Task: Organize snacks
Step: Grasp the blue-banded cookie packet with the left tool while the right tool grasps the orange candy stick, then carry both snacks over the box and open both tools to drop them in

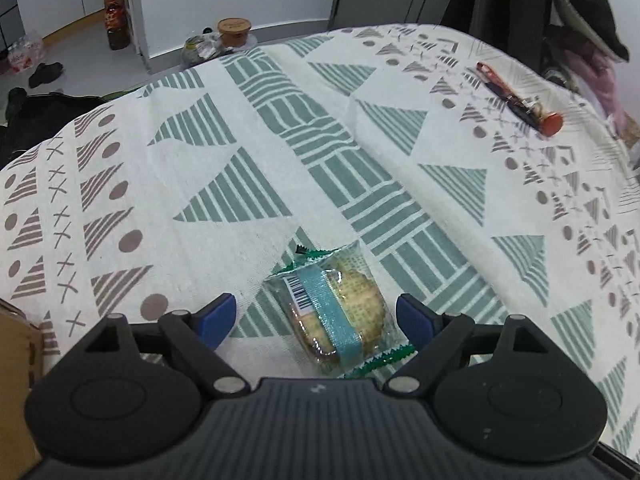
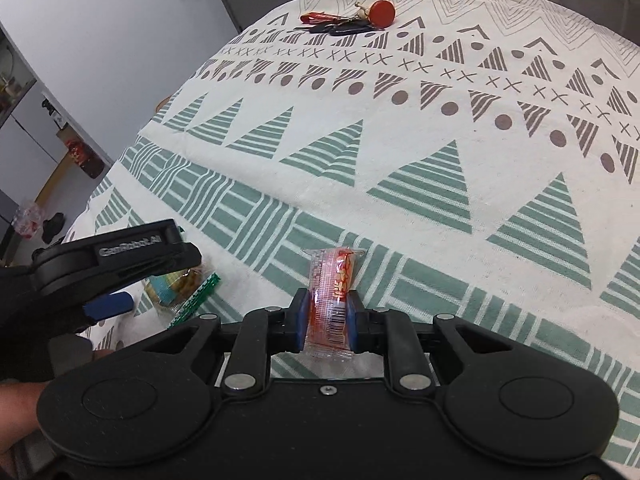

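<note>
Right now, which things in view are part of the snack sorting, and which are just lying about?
Job: cracker packet between the open left gripper; red snack packet clamped in the right gripper.
Lying about: keys with red tag, tablecloth, floor bottle.

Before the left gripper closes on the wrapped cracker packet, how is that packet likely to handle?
The cracker packet probably weighs little: thin clear film over a small biscuit stack. The biscuits look brittle, so a hard squeeze from the open left gripper may crack them. The glossy film could slip, and its crimped ends will likely flop.

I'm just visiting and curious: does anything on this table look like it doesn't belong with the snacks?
Yes: a bunch of keys with a red round tag lies at the far side of the tablecloth, apart from both snack packets.
</note>
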A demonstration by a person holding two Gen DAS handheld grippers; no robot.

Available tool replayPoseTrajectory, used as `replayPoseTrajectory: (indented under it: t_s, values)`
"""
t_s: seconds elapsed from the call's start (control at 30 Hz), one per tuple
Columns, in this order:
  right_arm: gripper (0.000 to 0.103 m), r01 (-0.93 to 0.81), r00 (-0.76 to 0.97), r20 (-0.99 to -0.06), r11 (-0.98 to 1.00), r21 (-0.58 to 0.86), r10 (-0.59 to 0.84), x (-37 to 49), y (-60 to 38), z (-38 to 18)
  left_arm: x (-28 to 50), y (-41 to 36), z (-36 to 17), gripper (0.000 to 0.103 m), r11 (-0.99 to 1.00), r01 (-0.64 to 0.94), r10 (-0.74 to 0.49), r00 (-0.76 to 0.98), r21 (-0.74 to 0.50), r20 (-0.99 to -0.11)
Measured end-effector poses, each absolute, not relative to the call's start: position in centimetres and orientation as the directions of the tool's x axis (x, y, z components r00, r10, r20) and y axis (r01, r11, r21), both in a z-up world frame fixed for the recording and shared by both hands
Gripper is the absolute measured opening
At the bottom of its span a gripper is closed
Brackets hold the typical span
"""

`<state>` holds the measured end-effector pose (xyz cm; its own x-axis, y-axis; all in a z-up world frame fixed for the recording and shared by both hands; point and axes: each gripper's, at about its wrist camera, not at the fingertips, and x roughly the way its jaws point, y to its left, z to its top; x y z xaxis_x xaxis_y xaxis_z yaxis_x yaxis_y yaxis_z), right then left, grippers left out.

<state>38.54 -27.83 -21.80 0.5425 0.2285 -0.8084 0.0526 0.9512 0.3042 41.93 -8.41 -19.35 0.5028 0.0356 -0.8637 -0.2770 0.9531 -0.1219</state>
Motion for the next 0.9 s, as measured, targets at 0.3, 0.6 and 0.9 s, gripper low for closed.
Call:
replayPoseTrajectory:
  t_s: [0.3,0.6,0.9]
  values:
    - [0.019,0.045,0.545,-0.806,0.952,0.303,0.231,38.6,-28.0,-21.8,41.9,-9.3,-19.9,0.083,0.957,-0.288,0.105,0.473,-0.041,-0.875]
    - [0.019,0.027,0.543,-0.805,0.953,0.301,0.239,38.2,-27.7,-21.3,40.5,-8.3,-18.3,0.048,0.96,-0.272,0.08,0.503,-0.07,-0.861]
    - [0.019,-0.031,0.578,-0.773,0.953,0.301,0.263,36.9,-26.7,-19.4,37.1,-6.8,-15.5,0.048,0.959,-0.267,0.07,0.542,-0.093,-0.837]
